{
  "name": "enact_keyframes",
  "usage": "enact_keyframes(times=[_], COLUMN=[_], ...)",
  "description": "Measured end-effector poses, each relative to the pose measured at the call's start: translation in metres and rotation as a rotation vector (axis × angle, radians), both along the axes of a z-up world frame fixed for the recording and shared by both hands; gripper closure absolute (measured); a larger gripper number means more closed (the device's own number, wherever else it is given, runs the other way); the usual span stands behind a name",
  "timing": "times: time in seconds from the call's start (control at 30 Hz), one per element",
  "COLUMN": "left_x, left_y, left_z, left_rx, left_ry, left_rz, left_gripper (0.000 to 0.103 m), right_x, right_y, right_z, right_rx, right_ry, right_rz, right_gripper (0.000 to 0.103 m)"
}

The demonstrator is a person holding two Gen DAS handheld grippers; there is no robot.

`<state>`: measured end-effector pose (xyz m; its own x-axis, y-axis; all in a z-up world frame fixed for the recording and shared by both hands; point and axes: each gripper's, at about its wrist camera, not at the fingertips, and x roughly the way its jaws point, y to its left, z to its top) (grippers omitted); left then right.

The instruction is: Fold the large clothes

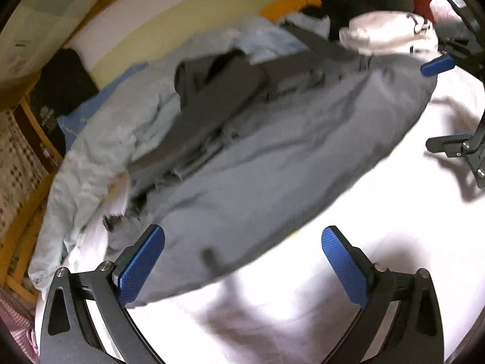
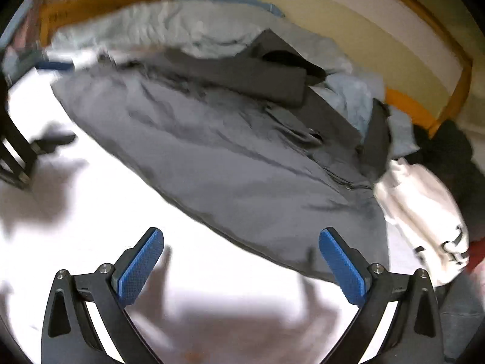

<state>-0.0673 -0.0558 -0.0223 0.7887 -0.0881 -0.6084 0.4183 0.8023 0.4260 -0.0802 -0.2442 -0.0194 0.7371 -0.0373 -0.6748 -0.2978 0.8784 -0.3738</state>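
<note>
Claws: your left (image 1: 242, 267) and right (image 2: 241, 268) both gape, empty | garment (image 1: 272, 157) flat on sheet (image 1: 363, 242), just ahead (long axis crosswise) | left is nearer its edge.

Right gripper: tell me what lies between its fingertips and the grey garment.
Only bare white sheet separates the right gripper, jaws wide and empty, from the grey garment, as the right wrist view shows.
</note>
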Motion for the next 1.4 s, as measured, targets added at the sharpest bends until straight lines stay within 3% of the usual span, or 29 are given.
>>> enact_keyframes(times=[0.1,0.23,0.37,0.47,0.53,0.6,0.63,0.67,0.7,0.73,0.77,0.8,0.9,1.07,1.23,1.4], left_x=[0.017,0.042,0.062,0.066,0.073,0.078,0.078,0.077,0.075,0.073,0.071,0.068,0.056,0.025,-0.020,-0.058], left_y=[0.011,0.039,0.063,0.073,0.082,0.092,0.093,0.092,0.089,0.087,0.087,0.088,0.092,0.106,0.117,0.122], left_z=[-0.011,-0.024,-0.029,-0.026,-0.029,-0.031,-0.032,-0.031,-0.031,-0.030,-0.028,-0.024,-0.005,0.022,0.020,0.010], left_rx=[0.004,-0.057,-0.099,-0.079,-0.061,-0.083,-0.072,-0.049,-0.016,0.005,0.003,-0.010,-0.047,-0.151,-0.169,-0.170], left_ry=[0.038,0.084,0.104,0.086,0.080,0.086,0.076,0.061,0.039,0.021,0.009,-0.002,-0.012,0.042,0.107,0.141], left_rz=[0.075,0.188,0.281,0.314,0.366,0.385,0.392,0.387,0.382,0.383,0.380,0.377,0.385,0.398,0.404,0.410], left_gripper=[0.001,0.006,0.028,0.031,0.032,0.035,0.041,0.060,0.076,0.082,0.087,0.090,0.093,0.093,0.093,0.091], right_x=[0.012,0.025,0.039,0.046,0.051,0.054,0.055,0.056,0.056,0.056,0.056,0.054,0.040,0.010,-0.044,-0.098], right_y=[-0.003,-0.008,-0.021,-0.040,-0.049,-0.054,-0.055,-0.057,-0.058,-0.059,-0.059,-0.061,-0.061,-0.065,-0.059,-0.062], right_z=[-0.012,-0.014,-0.011,-0.009,-0.009,-0.009,-0.010,-0.011,-0.010,-0.010,-0.009,-0.008,0.005,0.030,0.035,0.038], right_rx=[-0.003,-0.033,-0.122,-0.106,-0.093,-0.095,-0.093,-0.083,-0.068,-0.060,-0.056,-0.050,-0.011,0.060,0.062,0.162], right_ry=[0.064,0.026,-0.011,-0.003,0.002,-0.006,-0.005,-0.006,-0.011,-0.012,-0.011,-0.015,-0.042,-0.060,-0.042,-0.040], right_rz=[-0.033,-0.090,-0.164,-0.205,-0.215,-0.233,-0.244,-0.250,-0.256,-0.263,-0.276,-0.298,-0.306,-0.312,-0.314,-0.332], right_gripper=[0.000,0.000,0.000,0.001,0.010,0.032,0.035,0.037,0.046,0.054,0.074,0.082,0.089,0.090,0.090,0.090])
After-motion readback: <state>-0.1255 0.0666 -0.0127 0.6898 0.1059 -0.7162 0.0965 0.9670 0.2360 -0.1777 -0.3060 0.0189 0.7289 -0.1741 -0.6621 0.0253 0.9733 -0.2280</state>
